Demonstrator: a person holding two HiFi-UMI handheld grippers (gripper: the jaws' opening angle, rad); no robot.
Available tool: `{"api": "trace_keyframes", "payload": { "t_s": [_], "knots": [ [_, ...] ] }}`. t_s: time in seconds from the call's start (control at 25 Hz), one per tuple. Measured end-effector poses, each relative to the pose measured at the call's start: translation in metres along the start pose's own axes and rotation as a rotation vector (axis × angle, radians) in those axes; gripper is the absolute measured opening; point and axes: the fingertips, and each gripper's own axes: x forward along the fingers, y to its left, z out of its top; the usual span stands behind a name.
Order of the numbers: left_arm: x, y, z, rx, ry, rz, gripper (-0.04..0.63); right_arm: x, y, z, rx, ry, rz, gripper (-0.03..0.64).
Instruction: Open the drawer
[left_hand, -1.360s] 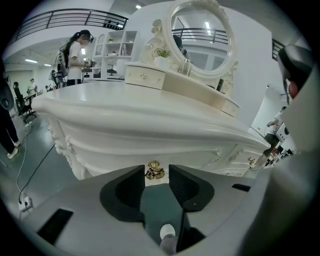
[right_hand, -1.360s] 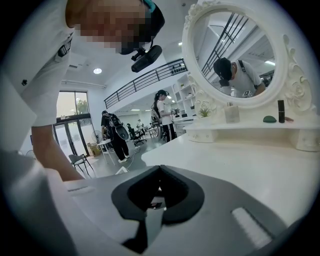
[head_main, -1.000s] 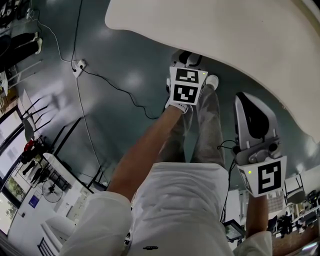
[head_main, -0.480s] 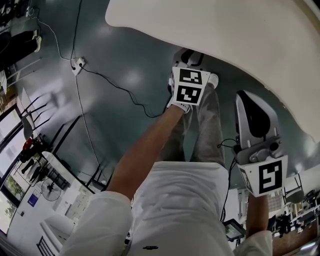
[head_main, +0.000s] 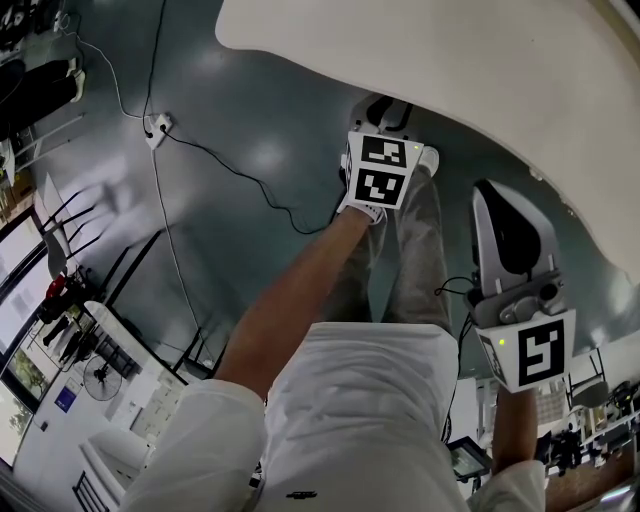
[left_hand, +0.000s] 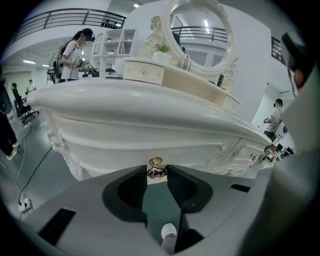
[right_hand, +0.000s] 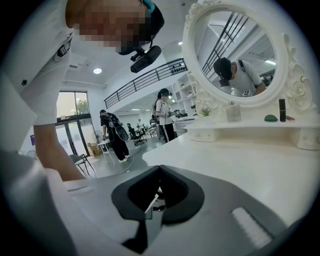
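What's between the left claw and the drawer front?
Only the gold knob: it sits between the jaw tips of the left claw, and both tips seem to touch it. Shows in the left gripper view.

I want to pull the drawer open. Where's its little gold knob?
In the left gripper view, the gold knob sits mid-front on the white dressing table, under its top's edge, between the left gripper's jaws.
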Motion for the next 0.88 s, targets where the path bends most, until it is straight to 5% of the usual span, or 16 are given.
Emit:
{"api": "trace_keyframes", "payload": {
  "t_s": [0.88],
  "knots": [
    [-0.042,-0.008,-0.049,-0.018,0.035,-0.016,0.127,0.009,0.026,0.008,-0.022,-0.008,0.038,0.011]
  ]
}}
